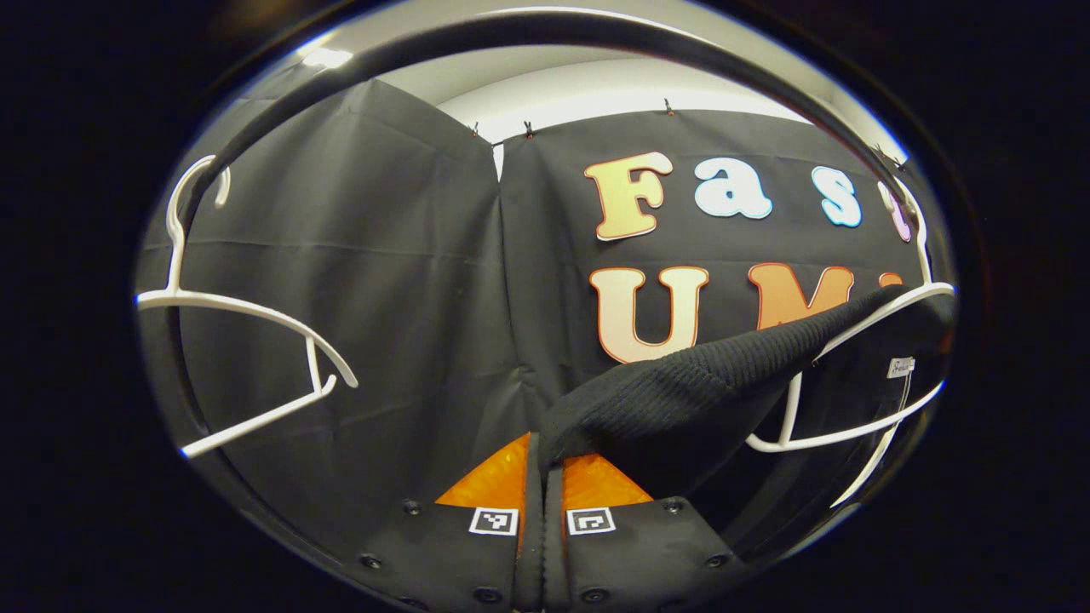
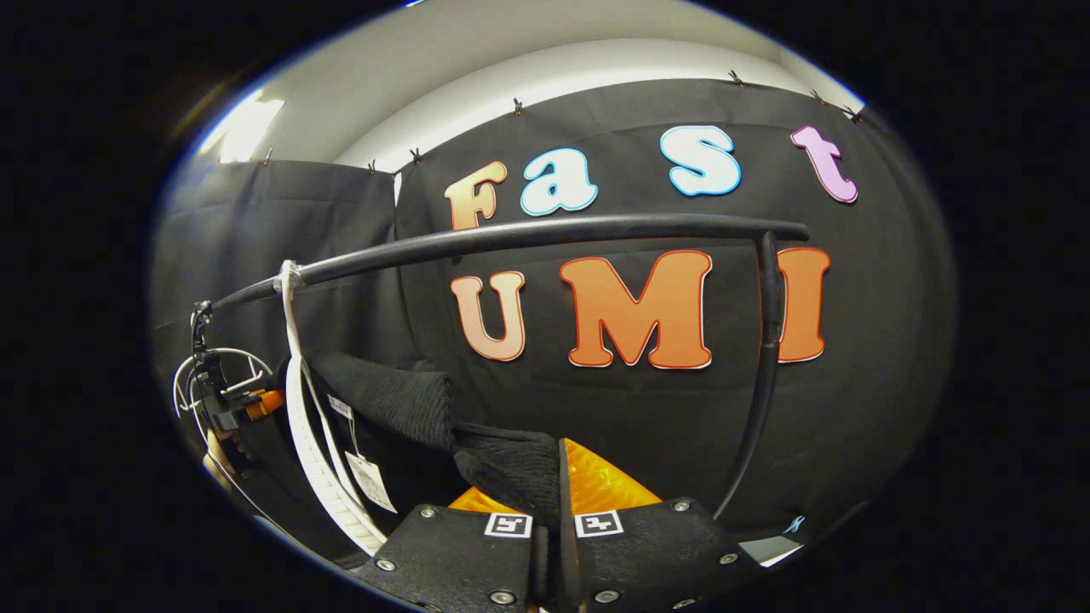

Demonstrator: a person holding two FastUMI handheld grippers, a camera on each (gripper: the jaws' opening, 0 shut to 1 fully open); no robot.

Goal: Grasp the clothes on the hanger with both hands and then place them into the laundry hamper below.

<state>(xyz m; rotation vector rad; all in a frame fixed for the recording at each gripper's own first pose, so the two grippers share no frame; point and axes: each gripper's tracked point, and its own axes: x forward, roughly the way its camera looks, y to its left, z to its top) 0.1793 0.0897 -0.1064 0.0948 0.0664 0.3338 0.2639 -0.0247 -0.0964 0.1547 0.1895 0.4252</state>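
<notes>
A black knit garment (image 1: 681, 392) hangs on a white hanger (image 1: 860, 328) at the right of the left gripper view. My left gripper (image 1: 542, 466) is shut on its lower edge, and the cloth runs taut up to the hanger. In the right gripper view the same garment (image 2: 400, 396) drapes from the white hanger (image 2: 302, 426) at the left. My right gripper (image 2: 558, 464) is shut on a bunched fold of it. Farther left, the other gripper (image 2: 243, 402) and the hand holding it show behind the hanger.
An empty white hanger (image 1: 247, 319) hangs at the left of the left gripper view. The black clothes rail (image 2: 553, 232) runs across with its upright post (image 2: 766, 340) at the right. A paper tag (image 2: 368, 478) dangles from the garment.
</notes>
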